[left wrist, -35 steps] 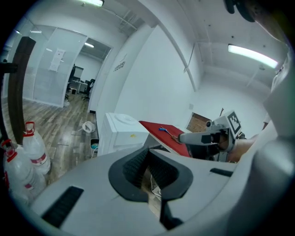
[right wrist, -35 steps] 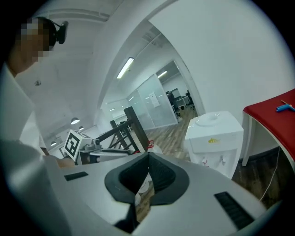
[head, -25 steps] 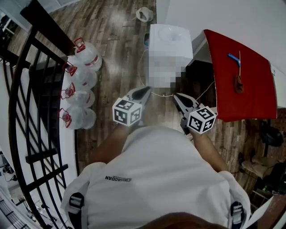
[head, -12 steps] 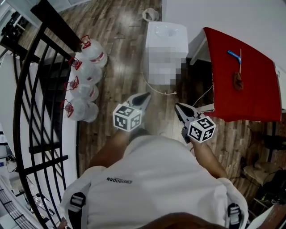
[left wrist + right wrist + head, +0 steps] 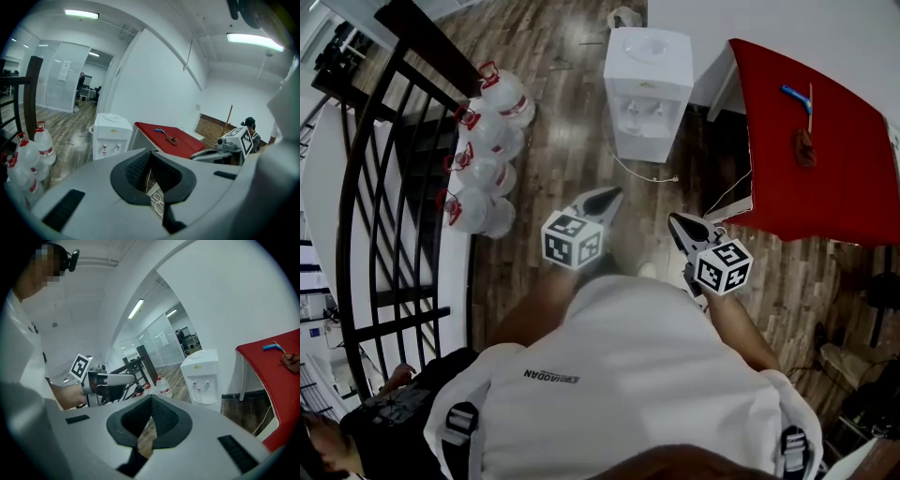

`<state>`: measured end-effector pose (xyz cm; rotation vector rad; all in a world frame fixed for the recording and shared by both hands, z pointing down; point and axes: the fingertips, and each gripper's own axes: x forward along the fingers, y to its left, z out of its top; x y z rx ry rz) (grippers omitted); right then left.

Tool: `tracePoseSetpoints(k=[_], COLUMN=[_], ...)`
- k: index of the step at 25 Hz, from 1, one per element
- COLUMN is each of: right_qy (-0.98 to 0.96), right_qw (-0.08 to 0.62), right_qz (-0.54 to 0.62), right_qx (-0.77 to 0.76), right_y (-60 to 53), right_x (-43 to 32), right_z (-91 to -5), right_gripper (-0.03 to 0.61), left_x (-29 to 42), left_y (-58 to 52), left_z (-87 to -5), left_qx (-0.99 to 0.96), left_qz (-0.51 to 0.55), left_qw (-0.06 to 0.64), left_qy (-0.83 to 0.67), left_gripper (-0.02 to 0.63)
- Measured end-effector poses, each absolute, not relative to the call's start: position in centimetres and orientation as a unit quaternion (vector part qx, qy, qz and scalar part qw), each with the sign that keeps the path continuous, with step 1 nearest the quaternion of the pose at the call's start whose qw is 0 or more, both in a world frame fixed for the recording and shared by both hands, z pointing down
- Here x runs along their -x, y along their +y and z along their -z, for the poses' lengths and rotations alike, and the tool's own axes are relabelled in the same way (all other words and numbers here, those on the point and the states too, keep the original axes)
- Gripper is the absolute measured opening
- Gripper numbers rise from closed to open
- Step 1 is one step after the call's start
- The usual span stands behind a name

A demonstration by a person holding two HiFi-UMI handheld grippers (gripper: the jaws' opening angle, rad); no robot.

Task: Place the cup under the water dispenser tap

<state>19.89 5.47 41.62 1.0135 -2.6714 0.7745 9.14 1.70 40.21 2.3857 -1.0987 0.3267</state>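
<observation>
The white water dispenser [image 5: 647, 80] stands on the wood floor against the wall, its two taps [image 5: 643, 107] facing me. It also shows in the left gripper view [image 5: 110, 133] and the right gripper view [image 5: 204, 376]. No cup shows in any view. My left gripper [image 5: 607, 197] [image 5: 150, 154] and right gripper [image 5: 675, 221] [image 5: 151, 399] are held at waist height, a good step short of the dispenser. Both point toward it. Each is shut with nothing between its jaws.
A red-topped table [image 5: 825, 187] stands right of the dispenser, with a blue item [image 5: 794, 94] and a brown item [image 5: 804, 148] on it. Several water bottles [image 5: 487, 150] line a black railing [image 5: 384, 187] on the left. A white cable [image 5: 639, 173] lies on the floor.
The dispenser now sits higher and smaller in the head view, farther from both grippers. The grippers keep almost the same place and stay shut. Another person has come into view at lower left.
</observation>
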Motion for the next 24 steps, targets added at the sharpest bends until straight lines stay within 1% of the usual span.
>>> tracePoseSetpoints(k=[11,24], right_qy=[-0.916,-0.918], right_qw=[0.106,0.101], right_qz=[-0.226,-0.221], right_qx=[-0.314,-0.314], right_y=[7.7,8.0], right_x=[-19.2,-18.7], right_z=[-40.9,-40.6], right_gripper=[0.021,0.021], left_x=[-9.7,-8.9], left_y=[4.2,5.2], left_z=[-39.7,-39.4], left_qx=[-0.871,-0.869], left_qz=[-0.108,-0.102], left_qw=[0.238,0.230], left_qy=[-0.416,-0.427], left_gripper=[-0.003,-0.003])
